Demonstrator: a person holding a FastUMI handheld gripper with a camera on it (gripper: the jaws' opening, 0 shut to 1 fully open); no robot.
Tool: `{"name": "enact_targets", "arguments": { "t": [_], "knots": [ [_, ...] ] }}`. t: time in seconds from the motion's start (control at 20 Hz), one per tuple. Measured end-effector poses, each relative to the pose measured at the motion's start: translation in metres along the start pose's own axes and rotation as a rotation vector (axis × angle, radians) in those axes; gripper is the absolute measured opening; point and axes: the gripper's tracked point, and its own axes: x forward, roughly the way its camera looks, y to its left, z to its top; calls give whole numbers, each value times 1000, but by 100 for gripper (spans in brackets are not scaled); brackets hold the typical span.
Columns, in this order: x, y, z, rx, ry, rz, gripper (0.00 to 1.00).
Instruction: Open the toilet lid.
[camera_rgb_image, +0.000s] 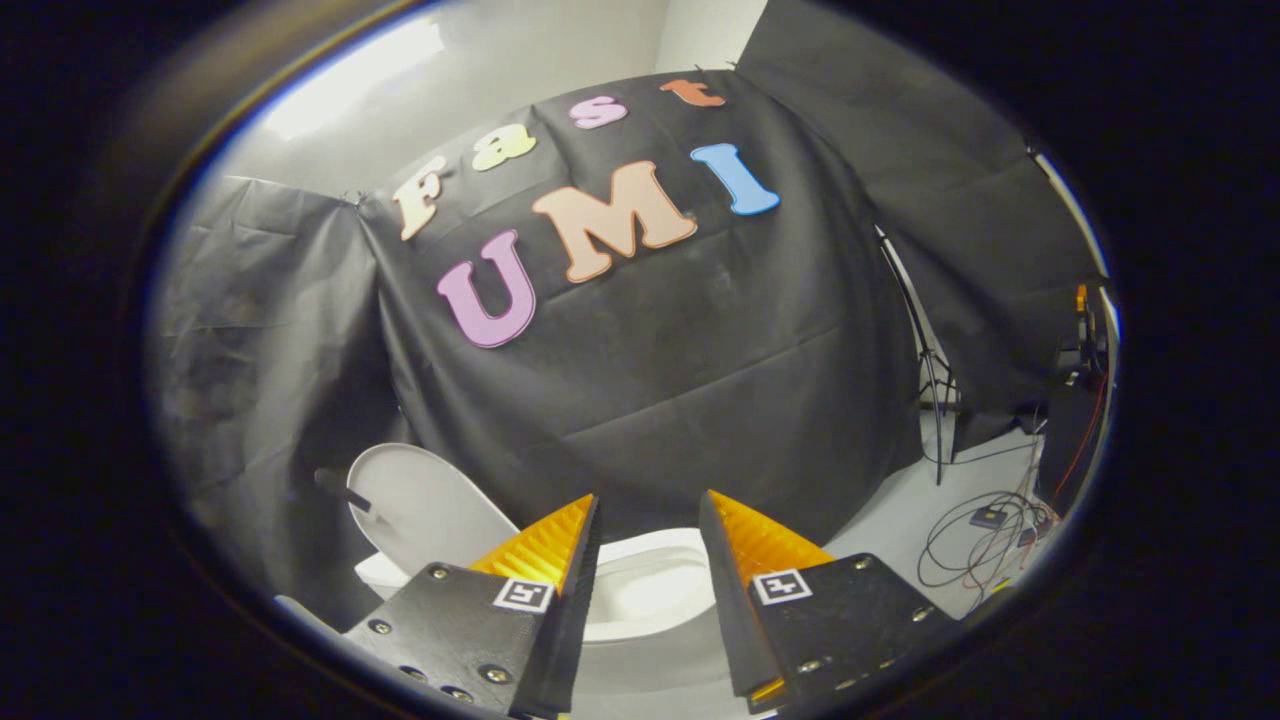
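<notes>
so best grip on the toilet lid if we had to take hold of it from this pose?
The toilet lid already stands raised behind the bowl, left of the open gripper, which holds nothing. Probably best to pinch its free top rim, coming from the front, one finger on each face: the panel looks thin, the rim is exposed, and the hinge end sits hidden behind the left finger.

We saw the gripper (650, 505) with its two fingers apart and nothing between them, touching nothing. Just beyond and below the fingertips sat the white toilet bowl (650, 590), its rim showing in the gap between them. The toilet lid (425, 505) stood raised, leaning back toward the black cloth wall (680, 380). Off to the right, cables (985, 545) lay looped on the pale floor (900, 510) near a thin stand (925, 350).
</notes>
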Motion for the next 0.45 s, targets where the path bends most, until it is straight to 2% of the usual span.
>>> {"name": "enact_targets", "arguments": {
  "t": [0.45],
  "knots": [
    [8,-7,-10,-3,25,25,57]
  ]
}}
